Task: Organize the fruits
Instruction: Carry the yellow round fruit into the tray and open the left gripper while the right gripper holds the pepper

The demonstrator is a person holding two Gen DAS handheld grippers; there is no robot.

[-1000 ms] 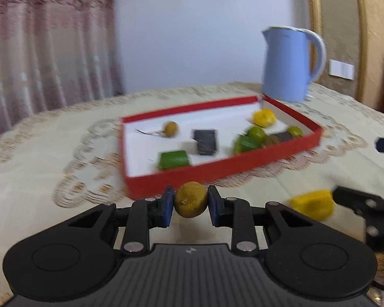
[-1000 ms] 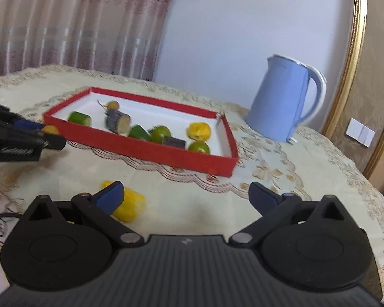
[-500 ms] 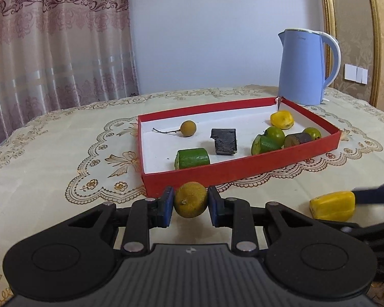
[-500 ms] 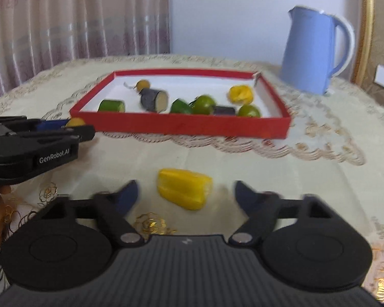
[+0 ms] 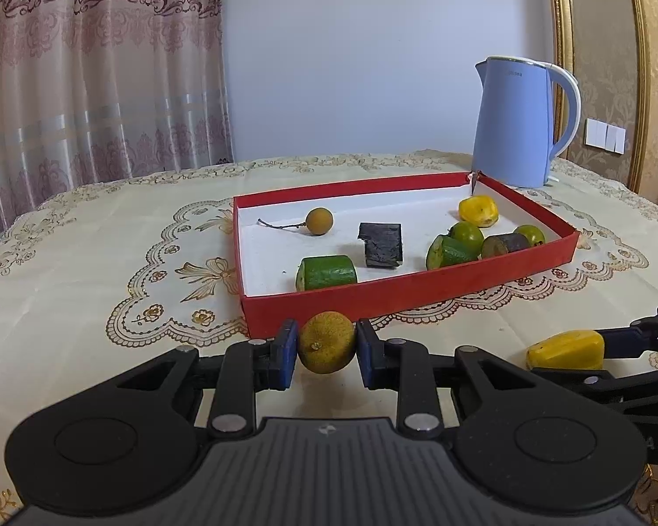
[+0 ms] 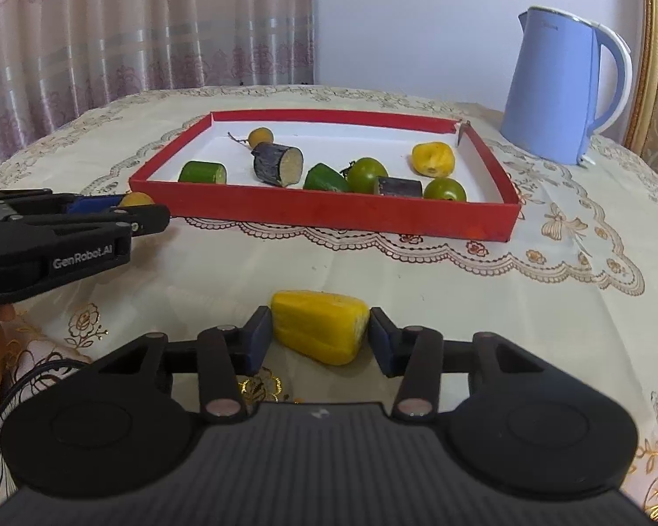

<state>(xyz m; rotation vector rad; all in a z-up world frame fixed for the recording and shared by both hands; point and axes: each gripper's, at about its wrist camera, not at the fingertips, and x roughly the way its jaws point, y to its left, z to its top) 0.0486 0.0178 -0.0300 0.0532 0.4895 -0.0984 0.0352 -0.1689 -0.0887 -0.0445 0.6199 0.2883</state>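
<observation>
- My left gripper (image 5: 327,353) is clamped on an orange (image 5: 327,342), both blue pads tight against its sides, just in front of the tray's (image 5: 416,296) near red wall.
- My right gripper (image 6: 318,339) is closing around a yellow piece (image 6: 320,324) that lies on the tablecloth (image 6: 416,285); the piece sits between the pads, the left pad looks about to touch it, and a thin gap shows at the right pad.
- From the left camera that yellow piece lies to the right, well in front of the tray.
- Inside the tray I see a small brown fruit with a stem (image 5: 319,221), two green cut chunks (image 5: 327,272), two dark chunks (image 5: 380,245), two green round fruits (image 6: 367,175) and a yellow fruit (image 5: 478,211).
- A blue kettle (image 5: 520,125) stands behind the tray's far right corner.
</observation>
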